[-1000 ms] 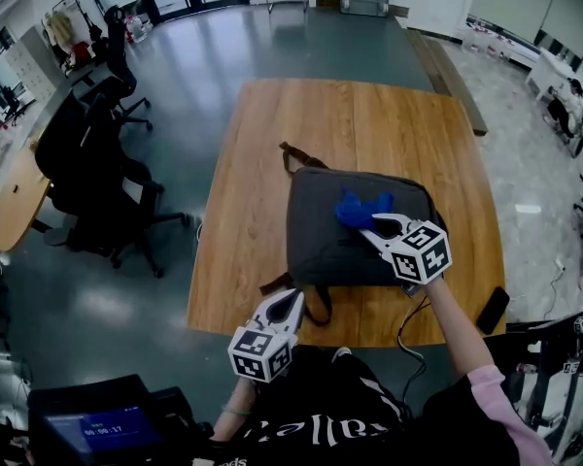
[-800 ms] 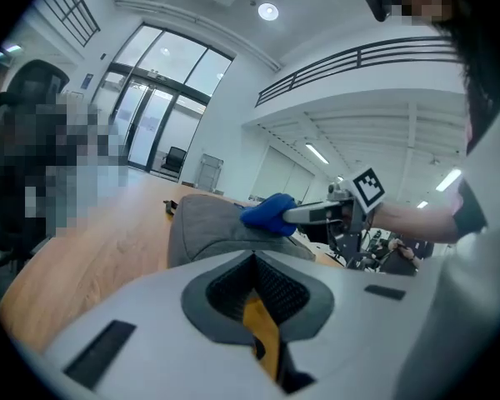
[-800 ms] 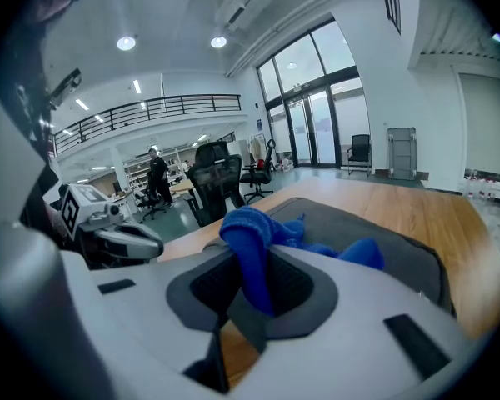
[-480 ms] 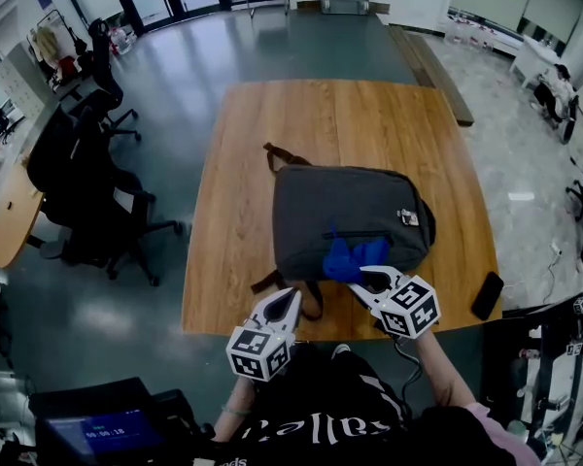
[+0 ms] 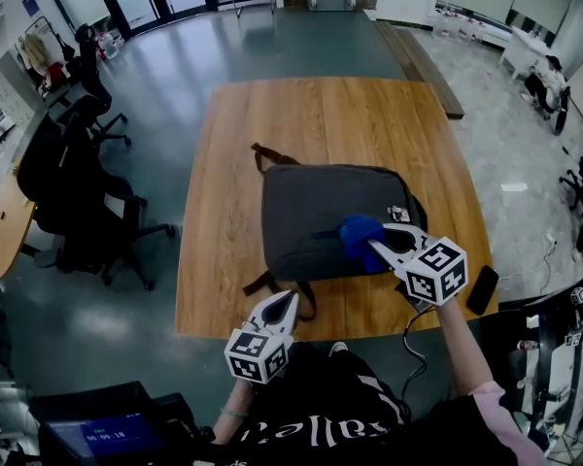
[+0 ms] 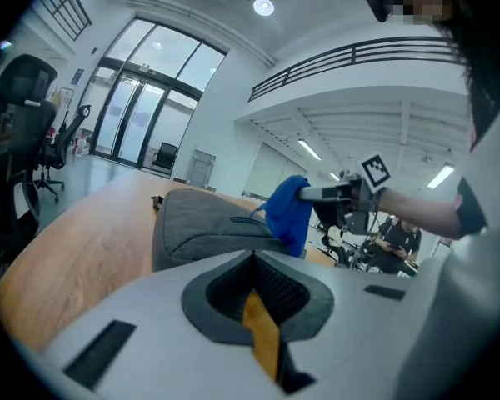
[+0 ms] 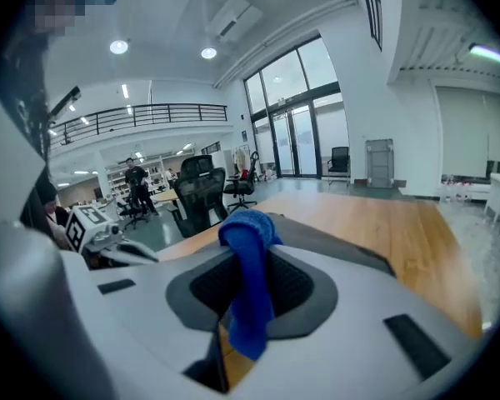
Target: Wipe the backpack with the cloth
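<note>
A dark grey backpack [image 5: 323,216] lies flat on the wooden table [image 5: 272,115], brown straps trailing at its near and far left corners. My right gripper [image 5: 377,245] is shut on a blue cloth [image 5: 359,235], which rests on the backpack's near right part. In the right gripper view the cloth [image 7: 248,257] hangs out of the closed jaws. My left gripper [image 5: 284,307] hovers at the table's near edge, left of the backpack's near strap, jaws shut with nothing between them. From the left gripper view the backpack [image 6: 208,223] and the cloth [image 6: 288,211] lie ahead.
A black phone [image 5: 481,289] lies at the table's near right corner, with a cable [image 5: 408,343] hanging off the edge. Black office chairs [image 5: 78,197] stand left of the table. A wooden bench [image 5: 423,61] runs along the far right.
My right gripper swept the cloth from the backpack's far right down to its near edge, then back up and right. The left gripper stayed put.
</note>
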Action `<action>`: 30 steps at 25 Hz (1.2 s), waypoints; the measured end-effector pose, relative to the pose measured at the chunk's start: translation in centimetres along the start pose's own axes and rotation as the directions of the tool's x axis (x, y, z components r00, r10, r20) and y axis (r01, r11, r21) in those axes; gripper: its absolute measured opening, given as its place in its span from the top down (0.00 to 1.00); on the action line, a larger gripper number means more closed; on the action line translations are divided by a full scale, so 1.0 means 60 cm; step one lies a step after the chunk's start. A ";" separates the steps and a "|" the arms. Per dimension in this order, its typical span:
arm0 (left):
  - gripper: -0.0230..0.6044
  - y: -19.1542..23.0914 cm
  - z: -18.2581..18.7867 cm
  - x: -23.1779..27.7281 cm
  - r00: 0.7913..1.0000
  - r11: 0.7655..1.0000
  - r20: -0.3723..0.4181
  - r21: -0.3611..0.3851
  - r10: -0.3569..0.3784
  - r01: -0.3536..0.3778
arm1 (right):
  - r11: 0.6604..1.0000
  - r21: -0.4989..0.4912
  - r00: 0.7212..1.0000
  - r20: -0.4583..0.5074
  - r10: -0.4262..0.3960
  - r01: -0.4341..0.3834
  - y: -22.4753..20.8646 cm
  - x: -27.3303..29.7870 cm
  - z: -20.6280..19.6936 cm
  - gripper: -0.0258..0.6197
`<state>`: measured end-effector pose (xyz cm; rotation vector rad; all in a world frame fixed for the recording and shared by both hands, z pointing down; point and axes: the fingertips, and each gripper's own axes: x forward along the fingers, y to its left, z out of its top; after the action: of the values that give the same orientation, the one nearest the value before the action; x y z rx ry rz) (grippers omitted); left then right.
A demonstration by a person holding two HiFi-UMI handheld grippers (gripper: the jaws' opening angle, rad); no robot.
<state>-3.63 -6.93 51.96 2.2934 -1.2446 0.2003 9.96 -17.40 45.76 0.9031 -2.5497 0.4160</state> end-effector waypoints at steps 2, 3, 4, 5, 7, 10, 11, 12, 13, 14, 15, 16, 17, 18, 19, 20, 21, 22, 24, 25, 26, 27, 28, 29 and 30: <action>0.97 0.000 0.001 0.001 1.000 1.000 -0.002 -0.002 -0.001 0.001 | 0.998 -0.042 0.999 -0.002 -0.052 0.051 -0.055 0.007 0.036 0.86; 0.97 -0.002 0.000 0.002 1.000 1.000 -0.001 -0.003 0.001 -0.001 | 0.995 -0.063 0.997 -0.007 -0.078 0.077 -0.085 0.010 0.050 0.86; 0.97 -0.005 -0.001 0.003 1.000 1.000 0.000 -0.005 0.005 -0.005 | 0.992 -0.081 0.995 -0.014 -0.104 0.102 -0.116 0.015 0.062 0.86; 0.97 -0.006 -0.002 0.003 1.000 1.000 0.001 -0.007 0.010 -0.010 | 0.988 -0.095 0.992 -0.024 -0.127 0.124 -0.147 0.022 0.073 0.86; 0.97 -0.004 -0.005 0.005 1.000 1.000 -0.002 -0.013 0.019 -0.019 | 0.981 -0.116 0.985 -0.051 -0.163 0.156 -0.204 0.046 0.090 0.86; 0.97 0.008 -0.003 0.008 1.000 0.999 -0.006 -0.020 0.030 -0.030 | 0.975 -0.129 0.976 -0.100 -0.194 0.181 -0.273 0.098 0.103 0.86; 0.97 0.011 -0.002 0.008 0.999 0.999 -0.006 -0.023 0.034 -0.034 | 0.974 -0.131 0.972 -0.121 -0.202 0.186 -0.292 0.115 0.102 0.86; 0.97 0.013 -0.001 0.008 0.999 0.999 -0.006 -0.027 0.037 -0.038 | 0.972 -0.136 0.967 -0.144 -0.210 0.191 -0.309 0.129 0.098 0.86; 0.97 0.015 -0.001 0.009 0.999 0.999 -0.007 -0.031 0.041 -0.042 | 0.969 -0.147 0.961 -0.166 -0.220 0.196 -0.324 0.142 0.093 0.86; 0.97 0.017 -0.001 0.009 0.999 0.998 -0.008 -0.035 0.045 -0.046 | 0.966 -0.163 0.956 -0.184 -0.229 0.200 -0.336 0.153 0.088 0.86; 0.97 0.019 -0.002 0.010 0.999 0.998 -0.011 -0.038 0.050 -0.050 | 0.963 -0.182 0.952 -0.197 -0.236 0.201 -0.345 0.162 0.084 0.86; 0.97 0.020 -0.003 0.009 0.998 0.998 -0.014 -0.041 0.054 -0.054 | 0.959 -0.197 0.948 -0.206 -0.241 0.201 -0.353 0.170 0.080 0.86; 0.97 0.021 -0.004 0.008 0.998 0.997 -0.017 -0.043 0.059 -0.060 | 0.957 -0.206 0.946 -0.213 -0.246 0.203 -0.359 0.177 0.076 0.86; 0.97 0.023 -0.004 0.007 0.998 0.997 -0.019 -0.045 0.065 -0.066 | 0.956 -0.208 0.942 -0.221 -0.251 0.206 -0.365 0.184 0.071 0.86; 0.97 0.027 -0.005 0.006 0.997 0.996 -0.020 -0.048 0.071 -0.071 | 0.956 -0.206 0.939 -0.231 -0.257 0.211 -0.370 0.190 0.064 0.86; 0.97 0.032 -0.005 0.005 0.997 0.996 -0.020 -0.052 0.076 -0.077 | 0.956 -0.201 0.935 -0.241 -0.260 0.214 -0.373 0.196 0.055 0.86; 0.97 0.038 -0.005 0.006 0.997 0.995 -0.018 -0.055 0.080 -0.081 | 0.957 -0.196 0.933 -0.251 -0.259 0.213 -0.373 0.200 0.046 0.86; 0.97 0.042 -0.004 0.006 0.996 0.995 -0.016 -0.057 0.084 -0.085 | 0.960 -0.190 0.933 -0.258 -0.253 0.207 -0.370 0.201 0.037 0.86; 0.97 0.046 -0.002 0.007 0.996 0.994 -0.014 -0.056 0.089 -0.089 | 0.968 -0.167 0.939 -0.258 -0.229 0.190 -0.356 0.194 0.024 0.86; 0.97 0.047 -0.001 0.007 0.996 0.994 -0.014 -0.055 0.090 -0.090 | 0.972 -0.149 0.944 -0.252 -0.214 0.180 -0.346 0.187 0.019 0.86; 0.97 0.048 0.000 0.007 0.996 0.994 -0.015 -0.054 0.089 -0.090 | 0.977 -0.132 0.950 -0.243 -0.197 0.169 -0.333 0.180 0.016 0.86; 0.97 0.049 0.001 0.008 0.996 0.995 -0.015 -0.053 0.088 -0.089 | 0.980 -0.117 0.955 -0.234 -0.182 0.158 -0.320 0.172 0.012 0.86; 0.97 0.048 0.002 0.009 0.996 0.995 -0.016 -0.051 0.085 -0.085 | 0.983 -0.106 0.960 -0.224 -0.169 0.148 -0.306 0.163 0.008 0.86; 0.97 0.047 0.003 0.012 0.997 0.996 -0.015 -0.049 0.080 -0.081 | 0.985 -0.095 0.964 -0.214 -0.158 0.141 -0.294 0.153 0.003 0.86; 0.97 0.044 0.004 0.017 0.997 0.996 -0.014 -0.047 0.074 -0.075 | 0.987 -0.082 0.968 -0.200 -0.151 0.137 -0.283 0.140 -0.003 0.86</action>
<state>-5.22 -8.94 53.11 2.2046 -1.3157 0.2093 15.06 -34.50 52.21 0.9599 -2.2800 0.3569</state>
